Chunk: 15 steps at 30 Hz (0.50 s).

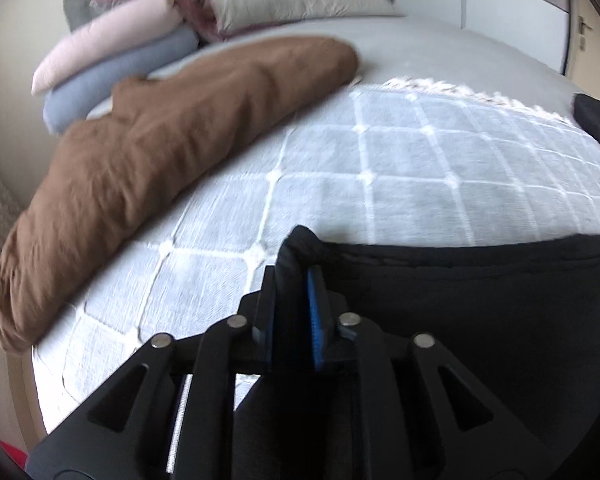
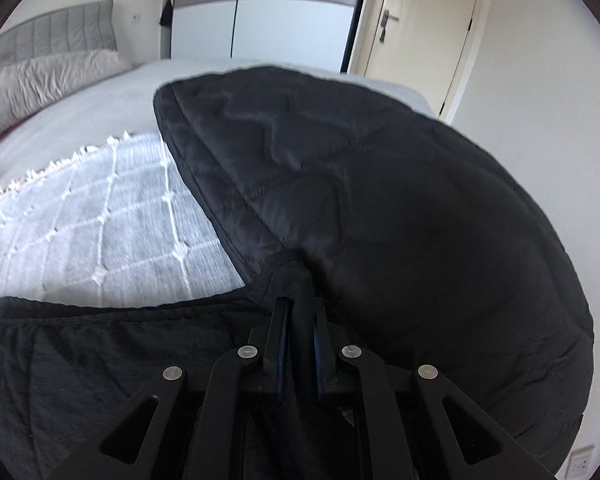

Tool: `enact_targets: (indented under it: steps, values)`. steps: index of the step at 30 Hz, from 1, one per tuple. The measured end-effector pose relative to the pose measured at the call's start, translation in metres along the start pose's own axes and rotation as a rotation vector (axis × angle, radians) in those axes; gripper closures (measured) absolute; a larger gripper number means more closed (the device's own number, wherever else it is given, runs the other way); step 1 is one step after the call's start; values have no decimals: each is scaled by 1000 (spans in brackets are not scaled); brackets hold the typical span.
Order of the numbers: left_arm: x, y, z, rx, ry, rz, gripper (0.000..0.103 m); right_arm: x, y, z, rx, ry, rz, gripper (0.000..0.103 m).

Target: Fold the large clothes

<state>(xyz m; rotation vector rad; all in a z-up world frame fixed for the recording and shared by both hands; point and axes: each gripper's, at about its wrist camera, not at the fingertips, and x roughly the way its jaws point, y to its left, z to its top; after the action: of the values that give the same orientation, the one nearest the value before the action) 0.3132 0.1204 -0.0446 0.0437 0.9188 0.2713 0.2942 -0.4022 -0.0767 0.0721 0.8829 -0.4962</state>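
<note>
The right gripper (image 2: 299, 312) has its jaws pinched on a fold of the black quilted jacket (image 2: 400, 208), which spreads up and to the right and hides the bed's right edge. Left of it a white throw (image 2: 100, 216) with a diamond pattern lies on the bed (image 2: 100, 96). A pillow (image 2: 40, 80) rests against the grey headboard (image 2: 56, 32); behind stand a wardrobe (image 2: 284, 20) and a door (image 2: 424, 28).

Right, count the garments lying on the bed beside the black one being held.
3, maybe more hidden: brown garment beside the white blanket; blue one behind it; pink one on the blue. Both grippers pinch the black jacket.
</note>
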Motion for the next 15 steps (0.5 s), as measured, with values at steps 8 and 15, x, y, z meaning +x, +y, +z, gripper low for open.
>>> enact_targets:
  steps: [8,15]
  values:
    - [-53,5,-10,27,-55,-21,31,-48,-18,0,54,-83,61,51]
    - [-127,-87,-32,213,-108,-219,20,-130,59,-25,-127,-152,306,37]
